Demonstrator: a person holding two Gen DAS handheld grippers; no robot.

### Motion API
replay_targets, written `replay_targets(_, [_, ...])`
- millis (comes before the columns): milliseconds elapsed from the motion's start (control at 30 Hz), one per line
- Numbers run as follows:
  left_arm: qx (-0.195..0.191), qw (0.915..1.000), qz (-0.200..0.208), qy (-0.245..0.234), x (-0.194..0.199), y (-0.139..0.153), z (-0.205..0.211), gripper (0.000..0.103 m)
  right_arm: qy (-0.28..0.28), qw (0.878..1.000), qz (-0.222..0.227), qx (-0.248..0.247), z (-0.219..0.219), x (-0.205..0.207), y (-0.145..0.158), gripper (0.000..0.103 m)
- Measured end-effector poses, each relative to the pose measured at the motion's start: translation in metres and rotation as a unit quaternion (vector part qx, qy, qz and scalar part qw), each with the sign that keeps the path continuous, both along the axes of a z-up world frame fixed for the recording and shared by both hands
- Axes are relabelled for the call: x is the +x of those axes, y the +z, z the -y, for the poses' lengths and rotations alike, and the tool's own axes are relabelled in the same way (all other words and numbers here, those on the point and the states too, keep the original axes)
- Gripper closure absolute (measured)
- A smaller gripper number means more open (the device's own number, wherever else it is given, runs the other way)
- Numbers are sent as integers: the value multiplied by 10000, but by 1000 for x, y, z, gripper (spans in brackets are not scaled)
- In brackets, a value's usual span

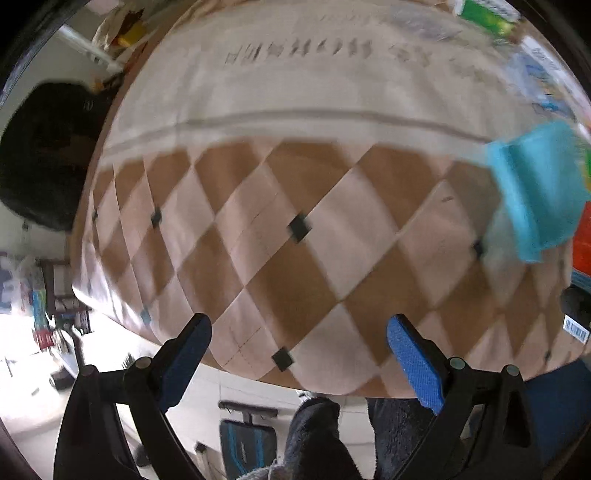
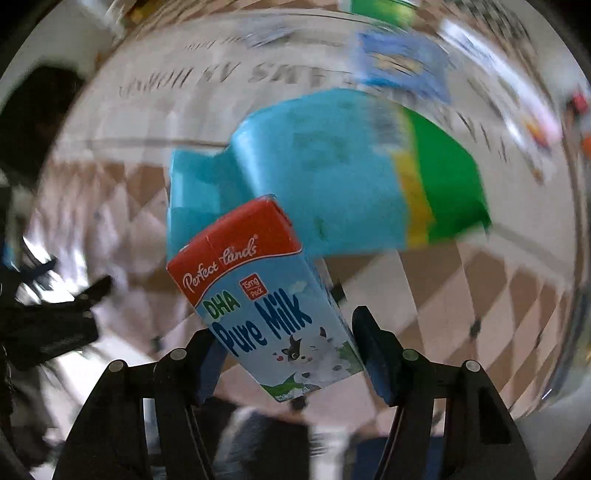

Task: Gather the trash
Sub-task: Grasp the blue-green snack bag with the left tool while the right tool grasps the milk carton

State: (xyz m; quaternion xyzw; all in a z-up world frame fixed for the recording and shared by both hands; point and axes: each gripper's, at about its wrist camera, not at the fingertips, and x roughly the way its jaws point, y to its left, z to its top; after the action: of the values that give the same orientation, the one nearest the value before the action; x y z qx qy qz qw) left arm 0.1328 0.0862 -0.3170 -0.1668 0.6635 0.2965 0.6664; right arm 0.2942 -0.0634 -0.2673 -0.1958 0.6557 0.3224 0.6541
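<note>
A milk carton (image 2: pixel 273 306) with a red top and "Pure Milk" print hangs tilted above the table, and my right gripper (image 2: pixel 284 325) is shut on its lower sides. Behind it a turquoise box (image 2: pixel 314 166) with a yellow and green end lies on the checked tablecloth (image 2: pixel 480 280). The left wrist view has that turquoise box (image 1: pixel 535 192) at the far right. My left gripper (image 1: pixel 299 325) is open with nothing between its blue pads (image 1: pixel 413 362), and it hovers over the checked cloth (image 1: pixel 295 192) near the table's front edge. It also shows blurred at the left of the right wrist view (image 2: pixel 55 325).
Blurred packets lie along the far side: a green one (image 1: pixel 487 14) and a blue one (image 2: pixel 402 66). A large black object (image 1: pixel 48 155) stands beyond the table's left edge. A person's dark trouser legs (image 1: pixel 321 435) are below the front edge, over a pale floor.
</note>
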Motion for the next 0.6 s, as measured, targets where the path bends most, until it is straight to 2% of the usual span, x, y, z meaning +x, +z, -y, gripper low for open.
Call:
replay_targets(67, [137, 9981, 148, -582, 25, 21, 15, 5, -573, 9980, -183, 196, 30, 23, 11, 36])
replay_targets(133, [147, 9919, 262, -1237, 53, 38, 32, 5, -1178, 9926, -171, 248, 67, 50, 18, 37])
replay_targets(200, [226, 9781, 303, -2048, 89, 53, 58, 5, -1597, 9870, -69, 171, 100, 64, 18, 37])
replay_targets(267, [215, 9591, 356, -2799, 123, 59, 86, 5, -1958, 9806, -86, 72, 125, 82, 12, 37])
replay_targets(400, [146, 9199, -30, -3920, 175, 37, 126, 5, -2401, 9706, -170, -74, 163, 111, -6, 39])
replay_targets(467, [110, 9064, -317, -4211, 190, 15, 134, 5, -2506, 9679, -153, -116, 177, 116, -15, 39])
replay_targets(600, [-109, 8949, -818, -4385, 205, -18, 133, 5, -2556, 9666, -197, -74, 183, 122, -19, 39])
